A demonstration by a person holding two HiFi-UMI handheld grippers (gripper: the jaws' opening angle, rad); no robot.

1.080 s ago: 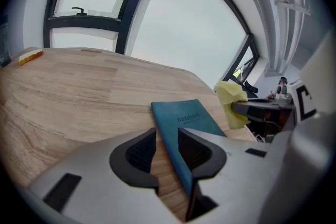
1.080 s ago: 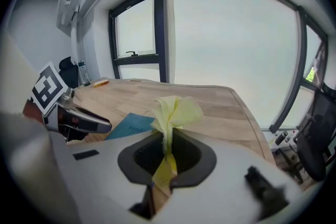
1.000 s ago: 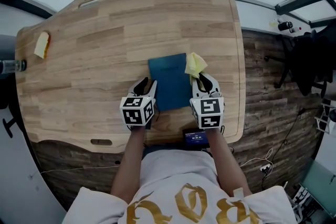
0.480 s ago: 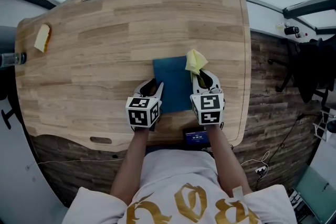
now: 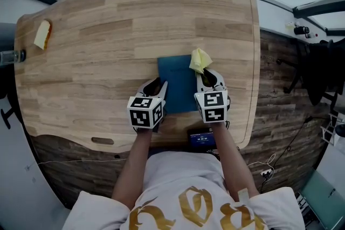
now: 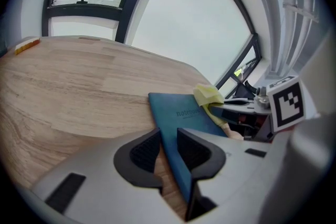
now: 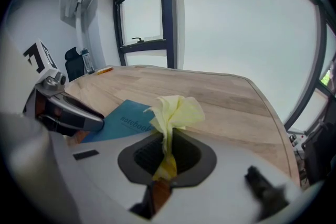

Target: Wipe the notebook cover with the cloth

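Wood in pale glued strips, smooth and matt, forms the table [image 5: 97, 24], which has rounded corners and slot-shaped cut-outs near its rim. We take the notebook [image 5: 177, 83] as our reference: a flat, thin rectangle with a teal-blue matt cover and a small printed word. It lies closed on the table directly in front of the person [image 5: 183, 191], whose bare forearms reach toward it from the near side.

The left gripper [image 6: 168, 144], of grey moulded plastic with dark ribbed pads, stands at the notebook's left edge. That edge runs between the jaws. The jaws have just been closing, yet bare wood shows between the left pad and the cover, so we record them as released, not clamped. Each gripper carries a white marker cube [image 5: 144, 112] with black squares on the near side of the notebook.

The right gripper [image 7: 168, 152] stands at the notebook's right edge, its jaws clenched on the cloth [image 5: 200, 60]. The cloth is a soft, pale yellow, crumpled tuft that flares out beyond the pads at the notebook's far right corner. We cannot tell whether it touches the cover.

A small dark device [image 5: 202, 140] with a blue face lies just near of the notebook. A small yellow block [image 5: 42, 35] with an orange edge lies well apart to its far left.
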